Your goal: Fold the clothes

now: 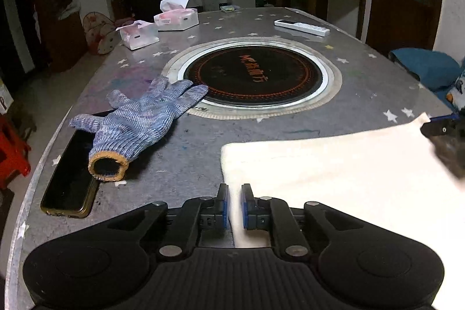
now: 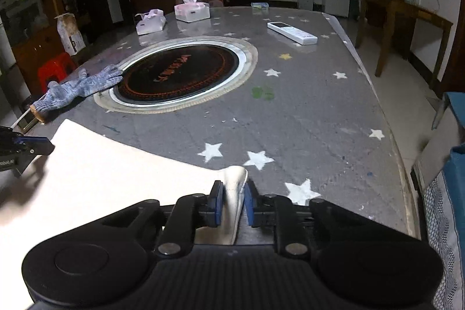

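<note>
One cream-white cloth [image 1: 334,179], spread flat across the lower right of the left wrist view and the lower left of the right wrist view, resting on one grey star-printed table [image 2: 305,112]. Left gripper [image 1: 234,205] at bottom centre of its own view, blue-padded fingers slightly apart, straddling the cloth's left edge; whether pinching the fabric, impossible to tell. Right gripper [image 2: 234,204] at bottom centre of its own view, clamped on a raised, bunched corner of the cloth at the cloth's far right end. Two grippers in all, one at each end of the cloth. One round black inset cooktop [image 1: 254,76] with orange lettering at mid-table, above the cloth in both views. One blue knitted work glove [image 1: 139,118] with a tan cuff, left of centre in the left wrist view, lying partly over one black phone [image 1: 69,185]. Two tissue packs [image 2: 191,10] toward the upper left, one white remote control [image 2: 292,32] toward the upper right.
</note>
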A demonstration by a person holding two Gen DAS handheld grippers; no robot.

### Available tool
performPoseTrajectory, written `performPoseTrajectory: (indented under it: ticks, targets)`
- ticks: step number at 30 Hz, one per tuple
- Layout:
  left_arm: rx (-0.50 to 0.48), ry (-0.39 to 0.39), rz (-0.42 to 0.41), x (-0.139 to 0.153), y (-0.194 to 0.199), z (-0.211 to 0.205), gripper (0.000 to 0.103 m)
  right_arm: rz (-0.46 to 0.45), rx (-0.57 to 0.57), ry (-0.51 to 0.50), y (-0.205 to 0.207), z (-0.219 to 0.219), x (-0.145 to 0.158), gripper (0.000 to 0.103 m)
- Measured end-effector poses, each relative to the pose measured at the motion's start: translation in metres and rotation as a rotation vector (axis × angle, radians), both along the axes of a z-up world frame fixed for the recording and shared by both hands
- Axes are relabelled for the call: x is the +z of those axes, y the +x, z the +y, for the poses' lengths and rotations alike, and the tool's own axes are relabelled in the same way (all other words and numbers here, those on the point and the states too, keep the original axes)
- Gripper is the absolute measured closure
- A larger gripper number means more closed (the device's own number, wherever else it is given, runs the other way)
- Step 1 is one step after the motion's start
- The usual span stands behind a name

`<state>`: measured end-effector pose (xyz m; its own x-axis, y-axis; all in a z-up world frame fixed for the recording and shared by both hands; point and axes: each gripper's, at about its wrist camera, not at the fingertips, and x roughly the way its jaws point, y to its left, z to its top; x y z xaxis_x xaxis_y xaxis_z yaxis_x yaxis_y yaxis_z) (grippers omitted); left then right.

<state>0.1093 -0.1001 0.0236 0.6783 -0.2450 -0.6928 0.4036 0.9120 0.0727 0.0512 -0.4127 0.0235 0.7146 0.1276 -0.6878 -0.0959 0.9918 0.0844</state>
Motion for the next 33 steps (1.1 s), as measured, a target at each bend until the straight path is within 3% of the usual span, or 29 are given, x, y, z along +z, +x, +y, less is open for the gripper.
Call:
performPoseTrajectory:
  ticks: [4,9,13,18,25,28,33]
  targets:
    - [-0.025,-0.01,-0.014,0.011,-0.02,0.001,0.09,0.004,0.012,-0.003,-0.021,-0.008,0.011,0.086]
    - [-0.148,-0.059,-0.002,0.019,-0.066,-0.006,0.09,0.01,0.027,-0.006,-0.048,-0.018,0.025,0.079]
    - [-0.231,-0.077,0.023,0.016,-0.106,-0.016,0.087,0.028,0.012,0.01,-0.096,-0.032,0.03,0.071]
    - [-0.317,-0.083,0.033,0.009,-0.15,-0.031,0.08,0.056,0.057,-0.091,-0.152,-0.022,0.021,0.056]
    - [-0.369,-0.082,0.053,0.002,-0.18,-0.039,0.079,0.038,0.057,-0.274,-0.168,-0.009,0.0,0.055]
    - [-0.374,-0.071,0.069,-0.004,-0.185,-0.038,0.079,0.013,-0.015,-0.327,-0.177,-0.015,0.003,0.055]
    - [-0.386,-0.068,0.063,-0.005,-0.191,-0.035,0.076,-0.012,-0.271,-0.314,-0.206,-0.049,0.009,0.055]
